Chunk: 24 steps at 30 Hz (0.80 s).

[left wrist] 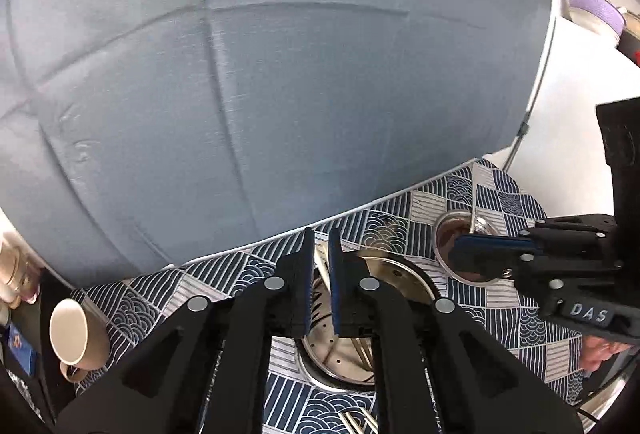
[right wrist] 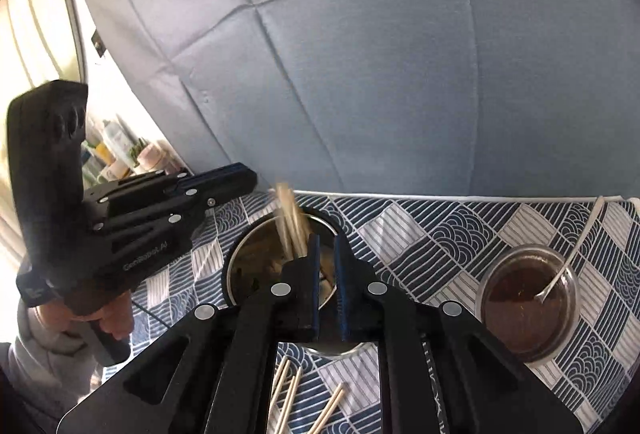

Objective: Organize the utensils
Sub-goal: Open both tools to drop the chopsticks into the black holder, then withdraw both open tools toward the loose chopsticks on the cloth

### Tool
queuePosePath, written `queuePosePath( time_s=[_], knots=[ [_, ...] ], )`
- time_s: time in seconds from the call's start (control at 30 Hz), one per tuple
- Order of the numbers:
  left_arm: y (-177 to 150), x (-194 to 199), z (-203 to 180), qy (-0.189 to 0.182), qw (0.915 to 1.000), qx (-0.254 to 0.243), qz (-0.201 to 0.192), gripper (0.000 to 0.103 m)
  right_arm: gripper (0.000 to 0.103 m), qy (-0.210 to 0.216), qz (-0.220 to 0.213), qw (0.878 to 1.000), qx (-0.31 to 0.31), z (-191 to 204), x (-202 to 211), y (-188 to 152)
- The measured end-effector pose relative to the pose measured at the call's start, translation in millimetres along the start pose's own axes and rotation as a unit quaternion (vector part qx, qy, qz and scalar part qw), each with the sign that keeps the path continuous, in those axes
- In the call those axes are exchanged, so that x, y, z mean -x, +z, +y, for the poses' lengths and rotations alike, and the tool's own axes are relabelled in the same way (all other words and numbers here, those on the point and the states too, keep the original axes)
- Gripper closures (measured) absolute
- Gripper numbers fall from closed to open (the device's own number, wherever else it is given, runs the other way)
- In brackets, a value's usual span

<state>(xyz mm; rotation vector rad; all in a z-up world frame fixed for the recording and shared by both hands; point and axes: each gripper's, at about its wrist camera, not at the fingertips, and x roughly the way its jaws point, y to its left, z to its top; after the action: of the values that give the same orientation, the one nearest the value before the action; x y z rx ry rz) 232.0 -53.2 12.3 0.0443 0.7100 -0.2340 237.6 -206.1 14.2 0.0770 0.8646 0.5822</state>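
Just R gripper (right wrist: 327, 266) over holder (right wrist: 240, 258) rim, chopsticks (right wrist: 290, 218) upright

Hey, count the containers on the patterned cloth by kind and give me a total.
Metal utensil holder: 1
Glass bowl: 1
Beige mug: 1
Total: 3
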Motion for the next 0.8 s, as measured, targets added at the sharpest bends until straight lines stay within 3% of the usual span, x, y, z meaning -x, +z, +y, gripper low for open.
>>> queuePosePath(
  time_s=[0.03, 0.1, 0.27, 0.4, 0.5, 0.67, 0.8],
  knots=[
    [-0.2, 2.5, 3.2, -0.008, 0.9999, 0.011, 0.001, 0.084, 0.092, -0.001, 0.0, 1.0, -0.001, 0.3, 1.7, 0.6],
    [-0.8, 9.0, 6.1, 0.0, 0.9998, 0.02, -0.006, 0.057, 0.083, -0.002, -0.007, 1.0, 0.0, 2.9, 9.7, -0.6],
    [-2.5, 23.8, 3.9, 0.042, 0.999, 0.002, -0.011, 0.037, 0.066, -0.008, -0.015, 1.0, 0.006, 8.0, 25.3, -7.4],
    [-8.2, 37.0, -1.3, 0.087, 0.9957, -0.018, -0.024, 0.024, 0.044, -0.028, -0.024, 0.999, 0.005, 9.9, 33.2, -15.2],
    [-14.1, 42.9, -2.1, 0.113, 0.993, -0.029, -0.02, 0.02, 0.036, -0.042, -0.024, 0.999, -0.003, 8.1, 37.3, -22.3],
    [-25.8, 47.2, -1.1, 0.135, 0.9904, -0.032, -0.007, 0.014, 0.028, -0.047, -0.012, 0.999, -0.012, 3.9, 39.4, -37.8],
    [-33.6, 51.6, -0.4, 0.13, 0.9912, -0.027, 0.0, 0.006, 0.024, -0.045, 0.007, 0.999, -0.017, 2.4, 36.9, -54.9]
  ],
)
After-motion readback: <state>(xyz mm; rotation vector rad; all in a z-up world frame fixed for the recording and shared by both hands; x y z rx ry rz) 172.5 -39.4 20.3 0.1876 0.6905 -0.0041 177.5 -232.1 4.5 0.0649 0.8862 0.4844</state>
